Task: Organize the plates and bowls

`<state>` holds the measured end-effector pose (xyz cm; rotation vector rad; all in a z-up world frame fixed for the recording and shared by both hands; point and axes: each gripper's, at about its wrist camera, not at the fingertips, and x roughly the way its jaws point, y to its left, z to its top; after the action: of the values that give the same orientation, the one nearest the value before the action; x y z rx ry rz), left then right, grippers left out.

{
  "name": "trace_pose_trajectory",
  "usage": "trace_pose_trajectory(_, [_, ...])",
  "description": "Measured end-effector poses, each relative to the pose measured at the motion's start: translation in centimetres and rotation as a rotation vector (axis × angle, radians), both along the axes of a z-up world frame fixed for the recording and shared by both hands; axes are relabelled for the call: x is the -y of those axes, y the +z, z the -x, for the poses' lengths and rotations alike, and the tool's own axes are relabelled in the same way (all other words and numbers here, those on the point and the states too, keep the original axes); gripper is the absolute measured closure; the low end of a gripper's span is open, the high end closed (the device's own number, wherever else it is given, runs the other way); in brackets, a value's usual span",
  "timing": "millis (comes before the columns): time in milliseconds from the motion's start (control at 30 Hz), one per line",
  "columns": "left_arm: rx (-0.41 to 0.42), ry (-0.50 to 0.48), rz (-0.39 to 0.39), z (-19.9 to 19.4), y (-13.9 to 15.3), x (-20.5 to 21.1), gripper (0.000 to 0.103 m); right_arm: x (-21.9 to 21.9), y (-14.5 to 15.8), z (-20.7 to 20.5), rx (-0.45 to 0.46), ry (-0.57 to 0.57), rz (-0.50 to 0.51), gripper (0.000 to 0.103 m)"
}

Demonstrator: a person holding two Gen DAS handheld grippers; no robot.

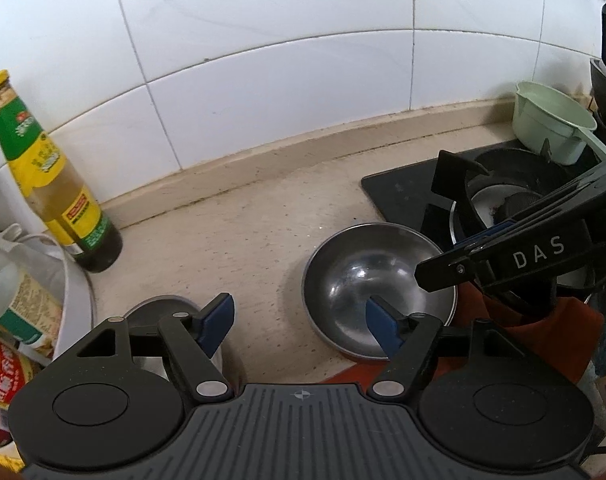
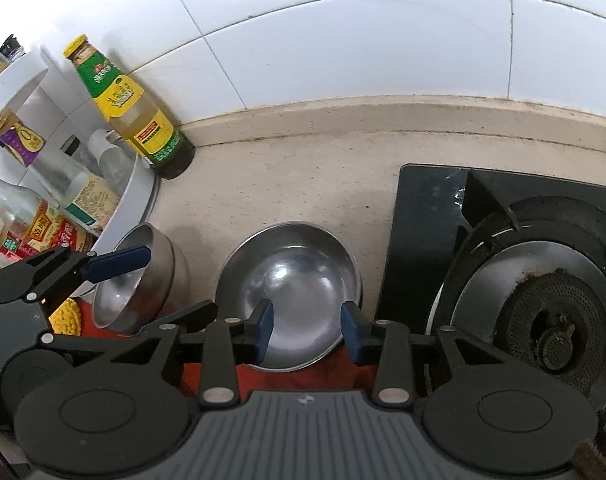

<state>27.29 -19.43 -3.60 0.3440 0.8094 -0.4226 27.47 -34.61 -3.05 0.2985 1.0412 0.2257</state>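
A wide steel bowl (image 1: 377,276) (image 2: 291,280) sits on the beige counter beside the stove. A smaller, deeper steel bowl (image 2: 143,276) (image 1: 159,308) stands to its left. My left gripper (image 1: 299,320) is open, with one finger over the small bowl and the other over the wide bowl's near rim. It also shows in the right wrist view (image 2: 115,266), with a blue pad over the small bowl. My right gripper (image 2: 309,328) is open over the wide bowl's near rim and holds nothing. In the left wrist view (image 1: 447,270) it reaches in from the right.
A black gas stove (image 2: 543,288) lies at the right, with a pale green cup (image 1: 551,120) behind it. A yellow-labelled sauce bottle (image 1: 51,176) (image 2: 131,108) and a white rack of bottles (image 2: 35,184) stand at the left. A red cloth (image 1: 543,332) lies at the counter's near edge.
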Motion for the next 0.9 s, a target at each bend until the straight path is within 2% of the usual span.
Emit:
trace_pose_trajectory(300, [-0.029, 0.001, -0.007, -1.7, -0.8, 0.5, 0.023, 0.7, -0.7, -0.5, -0.016, -0.021, -0.004, 0.068])
trace_pose_trajectory(667, [-0.125, 0.0, -0.003, -4.5, -3.0, 1.3, 0.023, 1.2, -2.5, -1.4, -0.052, -0.04, -0.023, 0.068])
trace_pose_trajectory(900, [-0.166, -0.019, -0.009, -4.9, -4.1, 1.7, 0.029, 0.7, -3.4, -1.8, -0.072, -0.024, -0.022, 0.069])
